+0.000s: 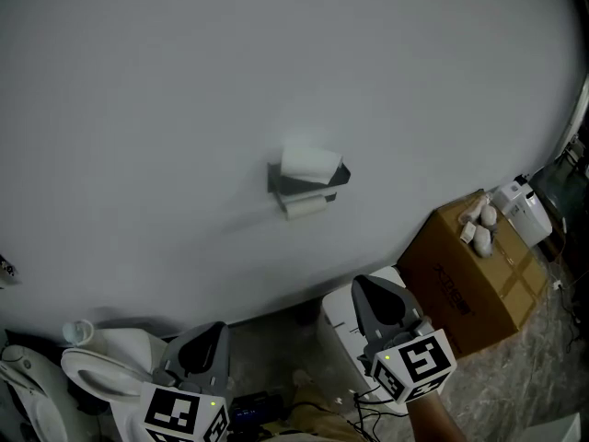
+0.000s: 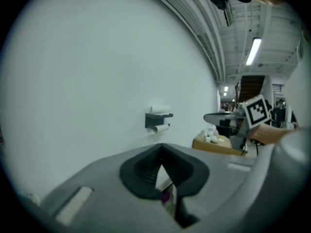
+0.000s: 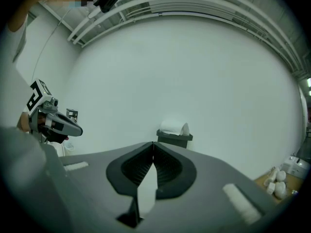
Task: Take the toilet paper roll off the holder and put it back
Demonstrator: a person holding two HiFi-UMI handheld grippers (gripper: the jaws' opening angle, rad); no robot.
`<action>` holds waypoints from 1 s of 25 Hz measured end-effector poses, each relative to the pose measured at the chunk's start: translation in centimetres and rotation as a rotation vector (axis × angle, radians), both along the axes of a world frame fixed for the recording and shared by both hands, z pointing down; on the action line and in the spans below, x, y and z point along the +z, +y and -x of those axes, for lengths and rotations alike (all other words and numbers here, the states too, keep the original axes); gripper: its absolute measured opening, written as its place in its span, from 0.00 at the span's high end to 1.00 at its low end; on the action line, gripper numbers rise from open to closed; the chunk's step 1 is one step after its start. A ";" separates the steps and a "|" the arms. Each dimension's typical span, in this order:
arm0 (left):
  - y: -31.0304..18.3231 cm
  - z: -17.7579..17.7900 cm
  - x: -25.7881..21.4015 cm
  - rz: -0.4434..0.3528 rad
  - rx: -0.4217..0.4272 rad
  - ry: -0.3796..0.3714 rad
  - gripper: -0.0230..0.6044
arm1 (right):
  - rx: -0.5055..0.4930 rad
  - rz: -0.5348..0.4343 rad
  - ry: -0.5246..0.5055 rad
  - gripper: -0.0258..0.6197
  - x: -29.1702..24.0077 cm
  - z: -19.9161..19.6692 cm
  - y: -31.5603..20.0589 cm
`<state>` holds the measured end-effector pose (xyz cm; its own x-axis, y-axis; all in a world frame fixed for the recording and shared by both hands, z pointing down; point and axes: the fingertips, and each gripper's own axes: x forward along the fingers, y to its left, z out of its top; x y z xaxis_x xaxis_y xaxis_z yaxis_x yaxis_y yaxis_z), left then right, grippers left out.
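Head view shows a dark holder point(image 1: 308, 182) fixed on the white wall point(image 1: 184, 109). One toilet paper roll point(image 1: 310, 163) lies on top of its shelf, and a thinner roll point(image 1: 306, 207) sits just under the shelf. Both tongs are low in the picture, well apart from the holder. The left gripper point(image 1: 219, 328) has its jaws pressed together with nothing between them, and the right gripper point(image 1: 366, 285) is the same. A cardboard box point(image 1: 474, 270) stands at the right, a toilet point(image 1: 97, 362) at the left.

Dim, even, greyish light; bright ceiling tube point(image 2: 253, 51); black fisheye corners, soft foregrounds.
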<state>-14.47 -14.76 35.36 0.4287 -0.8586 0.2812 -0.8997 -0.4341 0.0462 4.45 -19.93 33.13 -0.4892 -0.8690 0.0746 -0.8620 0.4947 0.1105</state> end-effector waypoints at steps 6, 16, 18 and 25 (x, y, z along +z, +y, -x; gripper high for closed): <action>1.5 0.3 0.1 -0.002 0.015 -0.001 0.97 | 0.022 0.024 -0.024 0.95 1.0 0.3 2.5; 3.0 0.4 -0.1 -0.017 0.025 0.003 0.97 | 0.044 0.024 -0.059 0.95 1.0 0.6 4.4; 3.0 0.2 -0.1 -0.017 0.028 0.004 0.97 | 0.043 0.024 -0.059 0.95 1.0 0.6 4.5; 3.4 0.2 -0.1 -0.019 0.029 0.010 0.97 | 0.054 0.039 -0.066 0.95 1.4 0.2 5.1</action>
